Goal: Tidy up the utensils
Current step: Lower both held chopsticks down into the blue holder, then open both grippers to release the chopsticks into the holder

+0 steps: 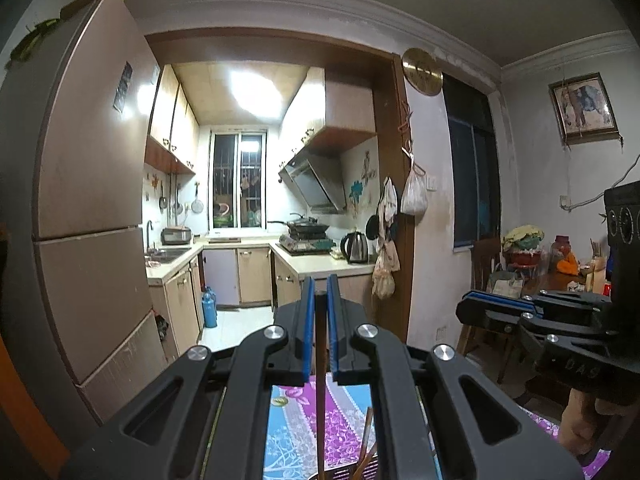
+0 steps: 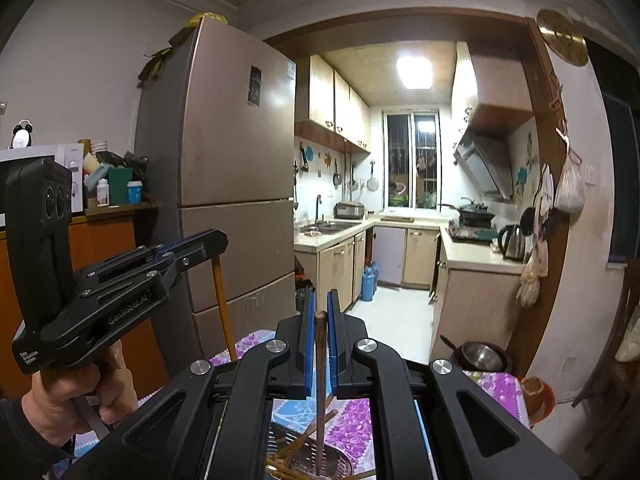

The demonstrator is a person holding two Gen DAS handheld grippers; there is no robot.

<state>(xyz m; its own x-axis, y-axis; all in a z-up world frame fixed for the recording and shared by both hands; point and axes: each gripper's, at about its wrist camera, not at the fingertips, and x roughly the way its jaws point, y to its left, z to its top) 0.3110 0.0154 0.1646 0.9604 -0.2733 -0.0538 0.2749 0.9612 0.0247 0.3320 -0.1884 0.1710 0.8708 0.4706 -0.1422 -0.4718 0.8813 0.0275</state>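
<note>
Both of my jaws are pressed together, each pinching one chopstick that stands upright between the blue pads. My left gripper [image 1: 319,294] holds a dark brown chopstick [image 1: 320,344] near its top end, the stick running down toward the bench. My right gripper [image 2: 321,304] pinches a darker chopstick [image 2: 320,360] the same way; its lower tip hangs over a metal strainer basket [image 2: 340,460] that lies on the flowered cloth [image 2: 352,420] covering the bench, near the edge closest to me. More chopsticks [image 2: 296,444] lie loose and crossed in that basket. In the right wrist view my left gripper [image 2: 208,242] shows beside the fridge [image 2: 224,168], its paler chopstick [image 2: 223,308] hanging down.

I judge this to be the carrying step: one stick lifted in each hand, neither yet put down. Where they belong I cannot see. Next I need to keep both grips firm and the sticks upright, and find a holder to lower them into.
</note>
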